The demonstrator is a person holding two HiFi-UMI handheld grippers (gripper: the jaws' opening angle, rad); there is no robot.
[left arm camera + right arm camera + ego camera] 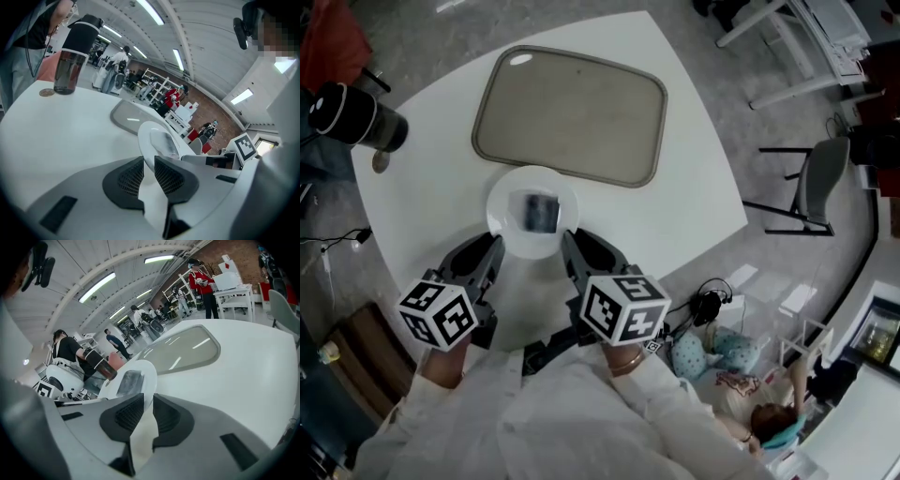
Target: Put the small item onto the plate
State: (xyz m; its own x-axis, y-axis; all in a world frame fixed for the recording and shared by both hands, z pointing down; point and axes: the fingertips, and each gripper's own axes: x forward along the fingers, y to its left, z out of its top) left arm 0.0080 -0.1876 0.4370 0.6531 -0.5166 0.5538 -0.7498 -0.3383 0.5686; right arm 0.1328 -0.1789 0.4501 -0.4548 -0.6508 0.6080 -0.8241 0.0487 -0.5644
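Small item (541, 212), seemingly dark, on plate (504, 225) between left fingers (478, 261) and right fingers (587, 255) clamping its rim.

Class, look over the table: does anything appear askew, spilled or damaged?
Nothing stands out. The small item lies on the white plate, whose near rim the left hand-held gripper and right hand-held gripper clamp; the tray lies flat, the bottle stands upright.

Dark small item (541, 212) on white plate (500, 214)
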